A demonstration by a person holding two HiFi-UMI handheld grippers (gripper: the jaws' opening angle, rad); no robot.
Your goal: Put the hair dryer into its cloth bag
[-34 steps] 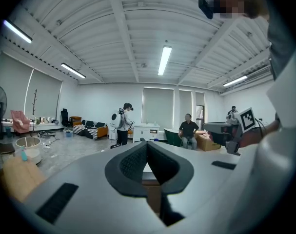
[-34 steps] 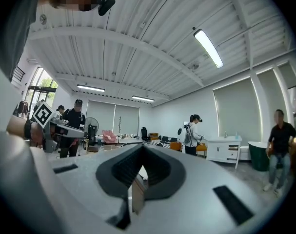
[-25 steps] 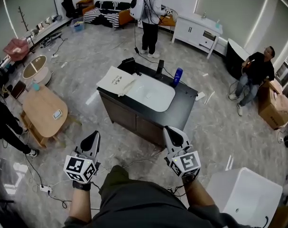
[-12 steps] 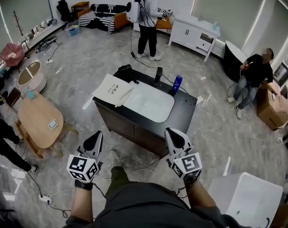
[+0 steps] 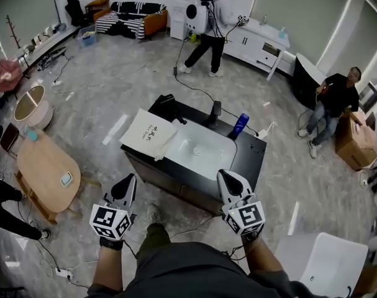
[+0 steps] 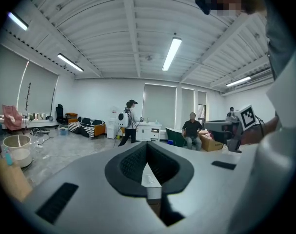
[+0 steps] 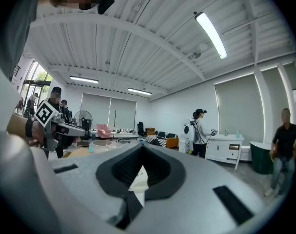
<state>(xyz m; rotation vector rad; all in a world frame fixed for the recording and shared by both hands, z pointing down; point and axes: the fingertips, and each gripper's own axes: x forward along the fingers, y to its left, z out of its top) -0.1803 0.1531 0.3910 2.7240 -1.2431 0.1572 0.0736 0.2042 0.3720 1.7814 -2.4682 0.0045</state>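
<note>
The left tongs [image 5: 127, 183] and right tongs [image 5: 228, 179] are pressed together and empty, held level side by side, likely because nothing is within reach yet. Beyond them on the dark surface [image 5: 253, 157] the cloth bag [image 5: 149, 133] lies flat at the left end, with what looks like the hair dryer [image 5: 166, 100] at the far corner behind it. Compared with a second ago, the surface sits closer to the tongs.

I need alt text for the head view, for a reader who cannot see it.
Seen from above, a person holds the left hand-held gripper and the right hand-held gripper, both shut and empty, short of a dark cabinet with a white basin. A cloth bag lies flat on its left end, and a blue bottle stands beside the basin.
</note>
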